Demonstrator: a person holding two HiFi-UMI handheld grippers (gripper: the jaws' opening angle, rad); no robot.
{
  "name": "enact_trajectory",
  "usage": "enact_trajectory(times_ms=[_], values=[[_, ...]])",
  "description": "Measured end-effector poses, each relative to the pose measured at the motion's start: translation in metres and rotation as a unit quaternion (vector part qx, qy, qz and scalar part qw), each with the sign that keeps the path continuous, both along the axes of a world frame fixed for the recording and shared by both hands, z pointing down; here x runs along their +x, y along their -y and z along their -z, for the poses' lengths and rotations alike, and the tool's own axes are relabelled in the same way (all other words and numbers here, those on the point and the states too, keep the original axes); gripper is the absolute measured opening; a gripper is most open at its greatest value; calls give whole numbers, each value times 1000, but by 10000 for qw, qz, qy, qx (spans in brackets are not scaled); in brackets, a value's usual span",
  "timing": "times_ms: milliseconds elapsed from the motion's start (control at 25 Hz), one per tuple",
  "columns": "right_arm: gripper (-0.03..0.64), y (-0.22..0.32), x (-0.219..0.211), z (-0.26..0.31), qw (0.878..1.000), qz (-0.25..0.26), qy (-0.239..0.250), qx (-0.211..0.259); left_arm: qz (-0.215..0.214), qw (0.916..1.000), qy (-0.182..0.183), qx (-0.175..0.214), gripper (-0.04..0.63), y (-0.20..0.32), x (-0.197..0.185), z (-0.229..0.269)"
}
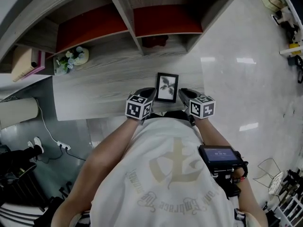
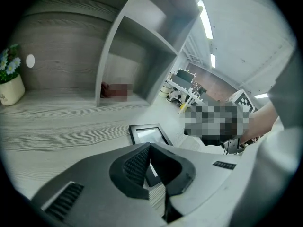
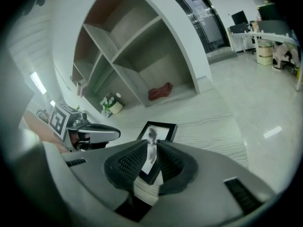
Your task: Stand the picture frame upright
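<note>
Head view shows the frame lying flat, face up, on the desk, near the desk's front edge, with its picture towards the ceiling. So it has not been stood up yet.

The left gripper sits just beside the frame's left edge and the right gripper just beside its right edge. Both slope down towards the near corners. I judge they flank it this way so that one can lift an edge while the other steadies it.

In the left gripper view the jaws are pressed together with nothing between them, and the frame lies just beyond the tips. That suits pushing or bracing, not gripping.

In the right gripper view the jaws stand apart with a narrow gap. The frame's near corner shows through the gap, but the pads do not press on it, so neither gripper holds the frame.

Behind the frame stands the shelf. The cubby straight behind the frame holds a dark red cloth, bunched at its back. The cubby left of that one shows only its red back panel. Well to the frame's left, a small pot holds pale flowers.
</note>
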State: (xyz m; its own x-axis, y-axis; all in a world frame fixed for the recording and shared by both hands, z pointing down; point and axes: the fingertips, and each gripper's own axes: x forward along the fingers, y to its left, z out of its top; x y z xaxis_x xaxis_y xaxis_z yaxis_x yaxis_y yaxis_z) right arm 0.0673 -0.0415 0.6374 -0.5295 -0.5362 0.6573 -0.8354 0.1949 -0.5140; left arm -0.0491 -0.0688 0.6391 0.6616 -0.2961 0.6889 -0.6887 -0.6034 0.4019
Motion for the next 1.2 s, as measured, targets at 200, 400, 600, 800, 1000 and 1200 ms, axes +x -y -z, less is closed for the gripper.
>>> enact_trajectory(times_ms=[200,400,600,800,1000,1200], values=[[125,17,4,-34,9988,-30,-14,-498,-1,9986,343,-405,127,11,6,-32],[138,28,-3,-54,9965,-21,-106,-825,56,9964,554,-634,133,20,8,-53],[138,27,-10,-60,9941,110,-368,-1011,131,9943,749,-745,133,18,11,-59],[138,23,-9,-73,9906,215,-641,-1188,-30,9903,1100,-845,133,15,19,-71],[130,22,-11,-73,9886,192,-815,-1249,-92,9897,1186,-791,138,9,19,-73],[104,23,-13,-74,9879,264,-725,-1346,115,9904,977,-973,132,10,13,-73]])
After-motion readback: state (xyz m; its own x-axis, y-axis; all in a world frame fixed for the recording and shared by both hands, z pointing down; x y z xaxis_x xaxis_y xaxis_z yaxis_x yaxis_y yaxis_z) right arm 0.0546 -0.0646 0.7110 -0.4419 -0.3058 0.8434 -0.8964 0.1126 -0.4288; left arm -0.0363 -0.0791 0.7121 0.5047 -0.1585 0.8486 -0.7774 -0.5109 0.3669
